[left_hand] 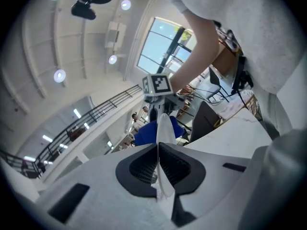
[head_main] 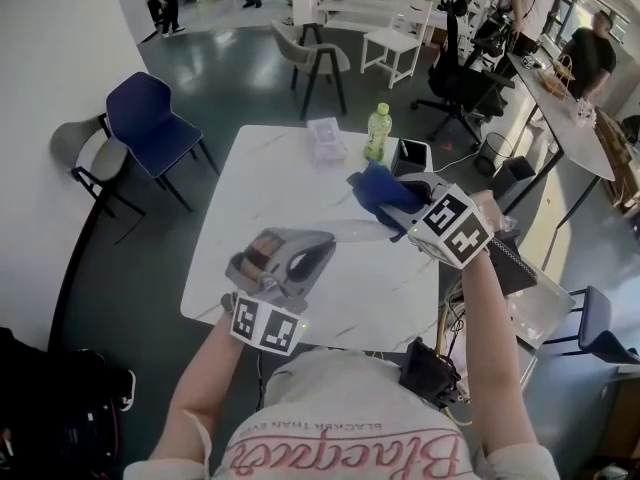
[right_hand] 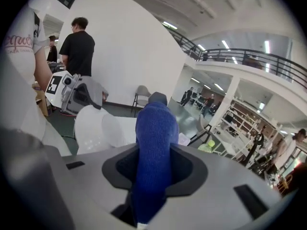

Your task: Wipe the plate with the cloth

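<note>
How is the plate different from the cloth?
The plate is white and shiny; the cloth is dark blue and knitted. The plate is thin, seen edge-on in the left gripper view; the cloth is thick and bunched up. The left gripper pinches the plate; the right gripper pinches the cloth. Both are held up above the table.
</note>
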`<state>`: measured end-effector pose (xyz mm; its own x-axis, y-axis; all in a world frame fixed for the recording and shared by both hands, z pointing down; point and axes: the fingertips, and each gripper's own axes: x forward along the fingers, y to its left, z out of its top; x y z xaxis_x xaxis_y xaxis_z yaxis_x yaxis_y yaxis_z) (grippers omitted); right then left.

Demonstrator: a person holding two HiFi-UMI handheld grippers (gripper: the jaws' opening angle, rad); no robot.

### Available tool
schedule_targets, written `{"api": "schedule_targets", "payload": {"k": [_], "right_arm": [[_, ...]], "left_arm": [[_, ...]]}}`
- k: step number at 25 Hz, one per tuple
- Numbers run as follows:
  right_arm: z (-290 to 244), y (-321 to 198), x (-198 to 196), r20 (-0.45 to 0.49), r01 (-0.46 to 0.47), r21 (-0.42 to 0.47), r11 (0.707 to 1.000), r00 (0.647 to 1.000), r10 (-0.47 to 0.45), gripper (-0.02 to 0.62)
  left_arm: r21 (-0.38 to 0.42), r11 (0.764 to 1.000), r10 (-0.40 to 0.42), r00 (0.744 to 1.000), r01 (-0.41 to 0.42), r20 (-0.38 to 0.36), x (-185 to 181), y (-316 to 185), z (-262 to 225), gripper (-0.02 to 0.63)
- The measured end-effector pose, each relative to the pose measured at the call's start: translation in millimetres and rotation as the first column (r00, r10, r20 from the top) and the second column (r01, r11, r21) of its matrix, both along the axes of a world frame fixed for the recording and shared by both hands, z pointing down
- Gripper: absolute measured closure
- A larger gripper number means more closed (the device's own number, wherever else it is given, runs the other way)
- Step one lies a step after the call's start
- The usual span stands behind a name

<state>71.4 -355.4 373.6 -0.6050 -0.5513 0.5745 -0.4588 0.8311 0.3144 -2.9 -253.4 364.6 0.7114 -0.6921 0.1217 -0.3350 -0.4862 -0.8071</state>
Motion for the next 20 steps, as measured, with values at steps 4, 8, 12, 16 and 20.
{"api": "schedule_targets", "payload": {"k": [4,8,12,16,20], "right_arm": [[-25.2,-3.4,19.7,0.081,-0.113,0.072,0.991,0.991,0.107,0.476],[-30.1,1.4,29.1,0.184,-0.243,0.111,0.964,0.958,0.221,0.476],[-33.4,18.7,26.7,0.258,-0.277,0.095,0.956,0.934,0.245,0.476],[-30.4,35.8,24.9,0.329,-0.318,0.041,0.947,0.899,0.288,0.476],[-27.9,49.1,20.2,0.376,-0.333,0.033,0.942,0.878,0.296,0.476]], "left_arm": [[-0.141,0.989,-0.053,0.995,0.042,-0.08,0.3,-14.5,4.5,0.595],[-0.293,0.953,-0.131,0.974,0.072,-0.187,-12.6,-22.3,22.7,0.595],[-0.445,0.894,-0.229,0.908,0.053,-0.351,-21.9,-33.0,18.6,0.595],[-0.496,0.864,-0.31,0.864,0.082,-0.397,-22.7,-41.1,12.9,0.595],[-0.563,0.821,-0.411,0.784,0.096,-0.464,-26.4,-52.3,8.3,0.595]]}}
